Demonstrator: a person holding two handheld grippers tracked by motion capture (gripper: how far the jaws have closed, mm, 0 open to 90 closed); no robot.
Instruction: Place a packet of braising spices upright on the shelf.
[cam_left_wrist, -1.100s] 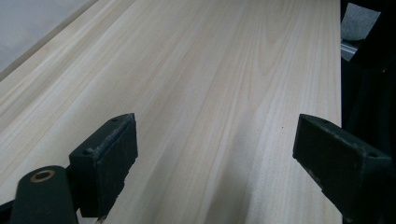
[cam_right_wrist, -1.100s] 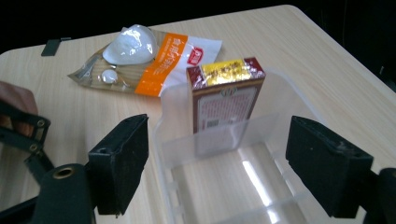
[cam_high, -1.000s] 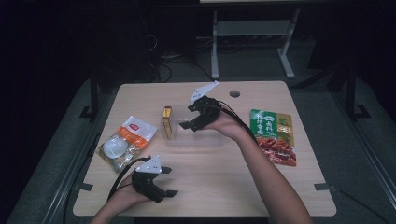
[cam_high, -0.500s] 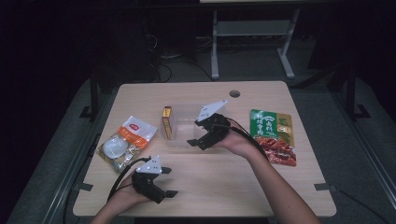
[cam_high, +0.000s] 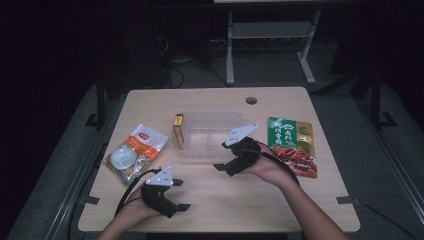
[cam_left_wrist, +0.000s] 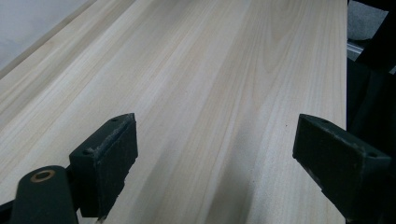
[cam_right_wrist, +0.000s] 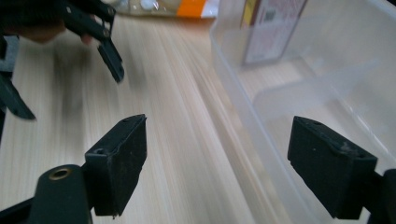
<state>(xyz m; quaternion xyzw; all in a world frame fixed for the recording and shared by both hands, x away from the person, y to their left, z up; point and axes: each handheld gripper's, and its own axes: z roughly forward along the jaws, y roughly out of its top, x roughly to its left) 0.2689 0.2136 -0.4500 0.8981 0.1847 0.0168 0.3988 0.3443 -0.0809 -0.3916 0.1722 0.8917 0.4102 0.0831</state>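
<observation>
A clear plastic container (cam_high: 207, 131) stands mid-table, with a small yellow box (cam_high: 178, 131) upright against its left wall. My right gripper (cam_high: 223, 159) hovers open at the container's near edge; in the right gripper view (cam_right_wrist: 217, 168) its jaws straddle the container wall (cam_right_wrist: 243, 116), and the yellow box (cam_right_wrist: 271, 28) shows through the plastic. Near the front left of the table my left gripper (cam_high: 181, 195) is open. The left gripper view (cam_left_wrist: 224, 163) has bare wood between its jaws.
A white and orange food packet (cam_high: 135, 152) lies at the table's left. A green and red packet (cam_high: 292, 145) lies at the right, beside my right hand. The wooden table (cam_high: 280, 200) has a cable hole (cam_high: 251, 100) at the back. Dark floor and a metal stand lie beyond.
My right gripper has drawn back from over the container toward the person and slightly right, ending at the container's near edge. The left gripper has stayed put.
</observation>
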